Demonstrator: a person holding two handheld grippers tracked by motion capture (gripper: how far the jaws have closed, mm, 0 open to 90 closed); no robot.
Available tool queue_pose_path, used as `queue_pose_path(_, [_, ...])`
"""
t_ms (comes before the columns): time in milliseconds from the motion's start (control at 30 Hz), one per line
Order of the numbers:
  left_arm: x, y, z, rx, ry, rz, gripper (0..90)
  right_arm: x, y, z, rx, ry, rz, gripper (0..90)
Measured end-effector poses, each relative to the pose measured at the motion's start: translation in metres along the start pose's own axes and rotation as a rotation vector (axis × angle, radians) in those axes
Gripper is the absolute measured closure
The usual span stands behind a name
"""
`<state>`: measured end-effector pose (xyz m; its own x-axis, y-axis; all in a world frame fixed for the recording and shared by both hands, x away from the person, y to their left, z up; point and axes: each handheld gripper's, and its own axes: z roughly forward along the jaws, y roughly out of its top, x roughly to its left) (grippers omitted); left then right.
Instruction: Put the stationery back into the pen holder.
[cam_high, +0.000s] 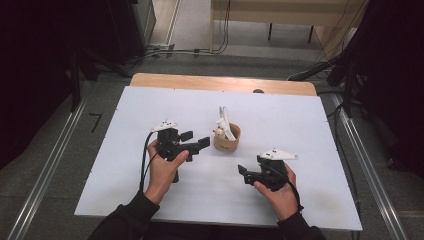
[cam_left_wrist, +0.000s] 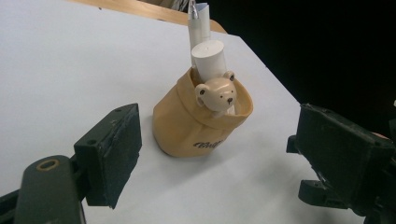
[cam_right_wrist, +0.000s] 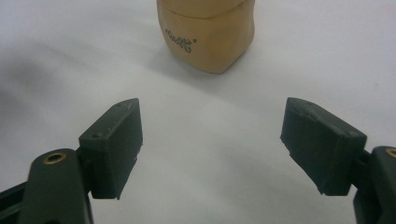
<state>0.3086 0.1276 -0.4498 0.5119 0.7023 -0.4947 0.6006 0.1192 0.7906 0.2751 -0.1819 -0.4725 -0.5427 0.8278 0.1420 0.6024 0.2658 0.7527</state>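
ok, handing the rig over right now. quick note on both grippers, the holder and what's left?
Left gripper: jaws open, nothing between them, just left of the tan holder and aimed at it.
Right gripper: jaws open, empty, nearer the person and right of the holder, also facing it.
Holder: upright mid-table on the white sheet, with a bear figure at its rim, a white cylinder and a pen standing inside.
Done: contents sit in the holder.
Left: nothing gripped yet; left gripper looks closest for any grasp.
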Motion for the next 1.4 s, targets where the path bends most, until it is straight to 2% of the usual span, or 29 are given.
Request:
queue_pose_path(200, [0.004,-0.005,-0.006,0.003,-0.004,-0.015,13.5,-0.004,0.001,-0.003,-0.011,-0.009,0.007,18.9])
queue_pose_path(600, [0.01,-0.012,-0.018,0.001,0.01,-0.014,12.6,-0.007,0.001,-0.006,-0.018,-0.023,0.006,18.1])
queue_pose_path(1400, [0.026,-0.028,-0.044,0.004,0.069,-0.022,12.6,-0.025,-0.002,-0.022,-0.047,-0.06,0.042,18.0])
